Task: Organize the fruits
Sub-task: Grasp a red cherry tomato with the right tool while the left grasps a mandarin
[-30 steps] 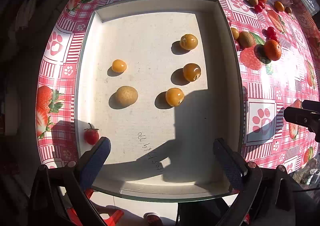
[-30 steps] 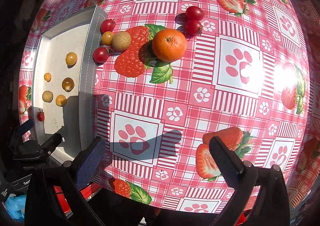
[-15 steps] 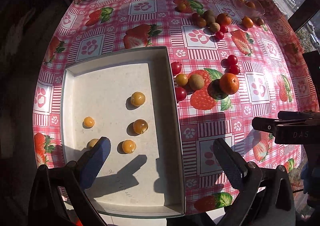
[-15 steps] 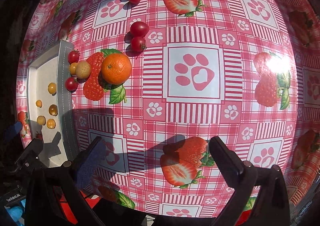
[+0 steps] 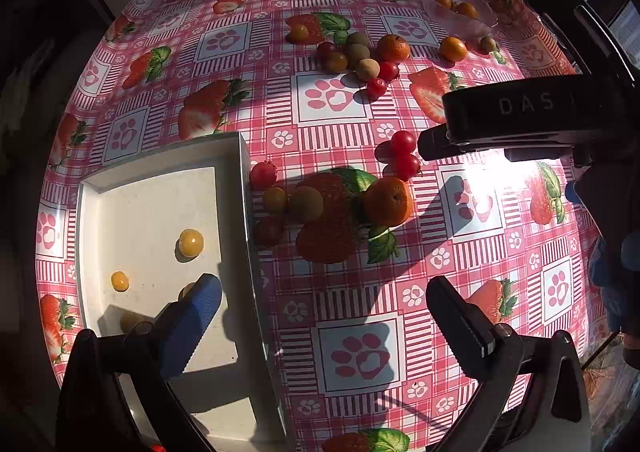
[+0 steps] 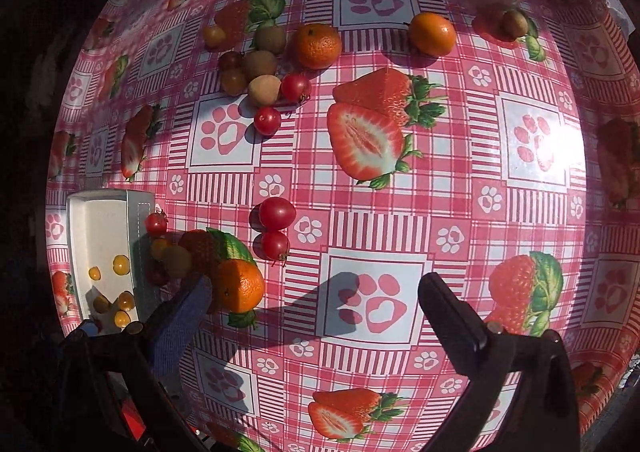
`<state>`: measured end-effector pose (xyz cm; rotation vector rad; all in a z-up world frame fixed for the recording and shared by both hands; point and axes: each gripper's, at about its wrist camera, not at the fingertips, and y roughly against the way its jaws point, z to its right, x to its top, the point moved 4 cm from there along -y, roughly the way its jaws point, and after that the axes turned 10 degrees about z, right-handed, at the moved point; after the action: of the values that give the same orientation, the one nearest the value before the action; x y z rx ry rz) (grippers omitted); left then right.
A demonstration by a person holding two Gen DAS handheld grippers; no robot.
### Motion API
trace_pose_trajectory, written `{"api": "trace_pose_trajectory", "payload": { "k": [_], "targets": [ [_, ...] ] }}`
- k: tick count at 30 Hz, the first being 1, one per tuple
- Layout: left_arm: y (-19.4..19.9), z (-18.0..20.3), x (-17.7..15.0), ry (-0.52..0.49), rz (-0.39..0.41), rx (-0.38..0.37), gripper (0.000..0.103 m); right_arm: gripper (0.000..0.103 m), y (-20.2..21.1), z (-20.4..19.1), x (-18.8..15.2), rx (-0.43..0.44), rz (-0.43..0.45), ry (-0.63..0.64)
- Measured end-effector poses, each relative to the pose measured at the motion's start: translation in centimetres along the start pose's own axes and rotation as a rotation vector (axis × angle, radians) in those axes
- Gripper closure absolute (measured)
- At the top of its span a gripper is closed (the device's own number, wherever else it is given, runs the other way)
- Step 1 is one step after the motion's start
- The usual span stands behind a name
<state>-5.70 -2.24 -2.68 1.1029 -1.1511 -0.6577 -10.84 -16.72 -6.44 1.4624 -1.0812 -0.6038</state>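
Both claws hang above the desk [image 5: 224, 39], which wears a pink checked cloth printed with strawberries and paw marks. The left claw [image 5: 324, 306] is spread wide with nothing between its fingers, one blue pad over the white tray [image 5: 244, 187] and the other over the cloth. The right claw [image 6: 314, 306] is likewise wide apart and holds nothing. Small yellow fruits [image 5: 191, 243] lie inside the tray, which sits at the left of the desk. Just beside its right wall rests a cluster: a red cherry tomato [image 5: 263, 174], a few small yellow-green and dark fruits, and an orange [image 5: 388, 201]. Two more cherry tomatoes [image 6: 277, 213] sit touching each other near the orange. Farther back lies a second group of mixed fruits [image 6: 264, 89] with another orange [image 6: 318, 45], and a clear dish [image 5: 482, 21] holds orange fruits at the far edge.
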Motion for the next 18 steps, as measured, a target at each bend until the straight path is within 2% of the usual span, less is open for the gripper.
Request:
{"api": "trace_pose_trajectory", "payload": {
  "k": [5, 6, 9, 15, 18],
  "targets": [
    [-1.3, 1.2, 0.1, -0.007, 0.012, 0.012, 0.0, 0.005, -1.7, -1.2, 1.1, 0.013, -0.005, 0.058],
    [-1.5, 1.4, 0.1, -0.012, 0.018, 0.014, 0.0, 0.009, -2.0, -1.5, 1.2, 0.018, -0.006, 0.066],
    [-1.9, 1.9, 0.2, -0.02, 0.025, 0.017, 0.0, 0.03, -2.8, -2.0, 1.2, 0.038, -0.016, 0.084],
    [-3.1, 3.0, 0.5, -0.068, 0.036, 0.033, 0.0, 0.041, -4.0, -3.6, 0.9, 0.058, -0.039, 0.155],
    [-3.7, 3.5, 0.8, -0.091, 0.038, 0.032, 0.0, 0.054, -4.2, -3.8, 0.9, 0.043, -0.036, 0.182]
  ]
}}
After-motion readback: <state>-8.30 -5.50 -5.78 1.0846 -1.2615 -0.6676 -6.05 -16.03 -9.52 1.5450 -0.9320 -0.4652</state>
